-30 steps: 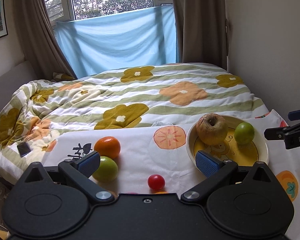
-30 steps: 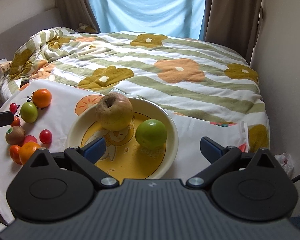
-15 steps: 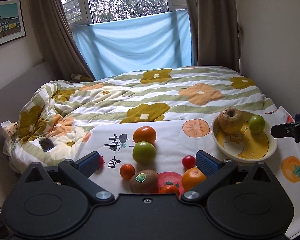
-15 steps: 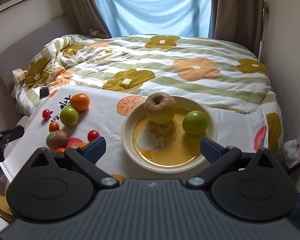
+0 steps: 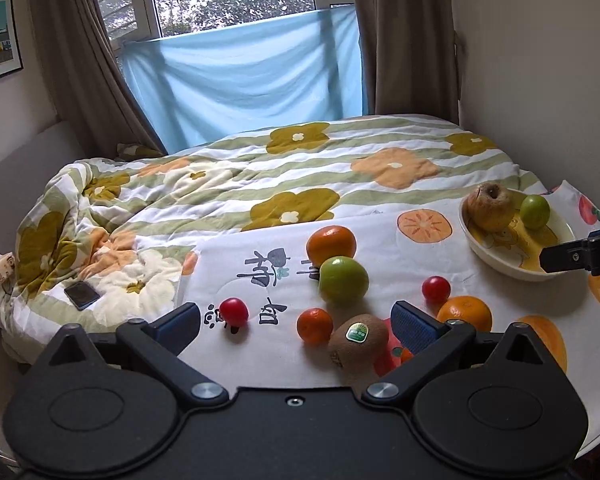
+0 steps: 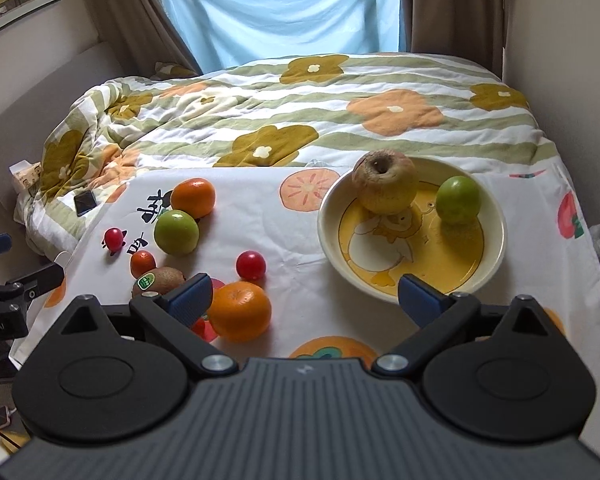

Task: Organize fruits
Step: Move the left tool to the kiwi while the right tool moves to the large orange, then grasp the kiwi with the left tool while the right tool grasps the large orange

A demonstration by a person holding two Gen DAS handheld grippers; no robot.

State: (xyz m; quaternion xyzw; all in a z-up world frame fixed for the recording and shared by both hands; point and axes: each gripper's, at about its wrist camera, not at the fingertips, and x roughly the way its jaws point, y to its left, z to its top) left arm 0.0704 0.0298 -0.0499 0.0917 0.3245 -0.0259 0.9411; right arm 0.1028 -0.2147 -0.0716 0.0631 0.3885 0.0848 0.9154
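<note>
A cream and yellow plate (image 6: 328,236) (image 5: 496,264) holds a wrinkled yellow apple (image 6: 385,186) and a small green fruit (image 6: 458,199). Loose on the white printed cloth lie a green apple (image 5: 343,280) (image 6: 177,232), two oranges (image 5: 331,245) (image 6: 240,311), a kiwi with a sticker (image 5: 358,338) (image 6: 158,280), a small tangerine (image 5: 314,325) and two cherry tomatoes (image 5: 234,312) (image 6: 251,265). My left gripper (image 5: 296,322) is open and empty, held above the near fruits. My right gripper (image 6: 304,292) is open and empty, in front of the plate.
The cloth (image 6: 284,240) lies on a bed with a flowered, striped quilt (image 5: 300,168). A phone (image 5: 82,295) rests on the quilt at the left. A wall runs along the right side and curtains with a blue sheet hang at the back.
Both grippers have pulled back and risen, so more of the cloth and the loose fruits now show. Both stayed open and empty.
</note>
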